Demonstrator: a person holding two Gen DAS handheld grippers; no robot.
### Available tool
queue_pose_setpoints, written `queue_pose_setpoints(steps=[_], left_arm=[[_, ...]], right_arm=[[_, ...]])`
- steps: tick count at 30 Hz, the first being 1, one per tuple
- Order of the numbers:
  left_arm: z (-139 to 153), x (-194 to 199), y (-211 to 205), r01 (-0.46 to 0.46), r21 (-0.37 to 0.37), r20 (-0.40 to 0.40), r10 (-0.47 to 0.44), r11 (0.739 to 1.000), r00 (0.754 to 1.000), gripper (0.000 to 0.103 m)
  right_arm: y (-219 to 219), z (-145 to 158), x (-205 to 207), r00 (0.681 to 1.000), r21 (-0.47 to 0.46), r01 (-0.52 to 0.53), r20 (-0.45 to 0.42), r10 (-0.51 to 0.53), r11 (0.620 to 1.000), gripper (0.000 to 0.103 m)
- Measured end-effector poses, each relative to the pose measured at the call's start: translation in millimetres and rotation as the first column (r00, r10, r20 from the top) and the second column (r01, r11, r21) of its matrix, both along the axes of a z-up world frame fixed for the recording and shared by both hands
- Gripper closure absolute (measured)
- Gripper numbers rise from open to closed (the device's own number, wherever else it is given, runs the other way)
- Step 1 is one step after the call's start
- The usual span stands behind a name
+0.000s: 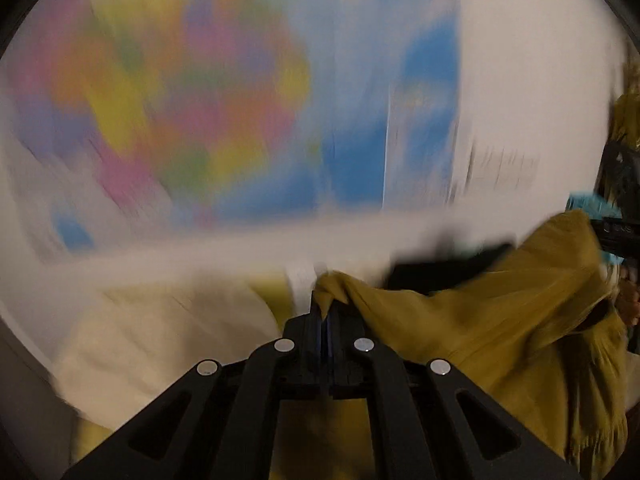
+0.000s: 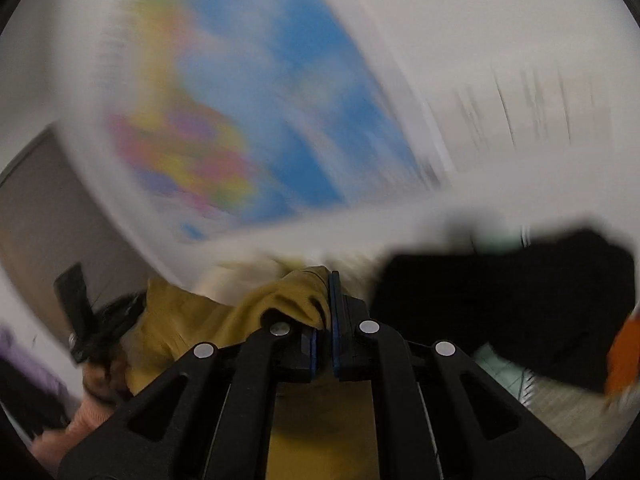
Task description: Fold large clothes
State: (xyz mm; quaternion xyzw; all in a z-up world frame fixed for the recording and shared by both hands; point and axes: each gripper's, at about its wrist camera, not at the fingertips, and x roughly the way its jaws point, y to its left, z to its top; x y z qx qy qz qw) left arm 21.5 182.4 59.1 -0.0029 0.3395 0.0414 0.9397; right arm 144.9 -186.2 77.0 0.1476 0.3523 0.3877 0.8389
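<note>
A mustard-yellow garment [image 1: 500, 320] hangs between both grippers, lifted in the air. My left gripper [image 1: 325, 304] is shut on one bunched edge of it, and the cloth drapes away to the right. My right gripper [image 2: 326, 292] is shut on another edge of the same garment [image 2: 224, 320], which spills to the left. The other gripper shows at the right edge of the left wrist view [image 1: 616, 232] and at the left of the right wrist view [image 2: 92, 320]. Both views are heavily motion-blurred.
A colourful map poster [image 1: 224, 112] hangs on the white wall ahead, also in the right wrist view [image 2: 248, 128]. A dark cloth pile [image 2: 500, 300] and an orange item [image 2: 624, 352] lie at right. A cream surface [image 1: 168, 344] lies below left.
</note>
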Motion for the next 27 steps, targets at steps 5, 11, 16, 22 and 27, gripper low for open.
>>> queue_pose_setpoints(steps=[5,11,16,22,27], left_arm=[[-102,61,16,-0.048,-0.001,-0.199,0.047,0.999,0.979,0.102],[-104,63,36,0.075,0.049,-0.198,-0.064,0.996,0.978,0.055],[-119,63,25,0.196,0.051,-0.264,-0.176,0.979,0.948,0.047],[-149,73,11,0.279,0.037,-0.329,-0.251,0.960,0.910,0.082],[-133,80,25,0.196,0.000,-0.271,-0.189,0.981,0.944,0.100]], right_arm=[[38,-119,78,0.979,-0.211,0.023,-0.191,-0.065,0.977,0.098],[35,-110,83,0.993,-0.370,0.039,-0.091,-0.078,0.928,0.044],[71,-66,9,0.952,-0.629,0.008,0.243,0.187,0.778,0.016],[116,-111,-46,0.812,-0.865,-0.042,0.262,0.521,0.500,0.025],[119,-127,-52,0.753,-0.882,-0.075,0.256,0.606,0.465,0.030]])
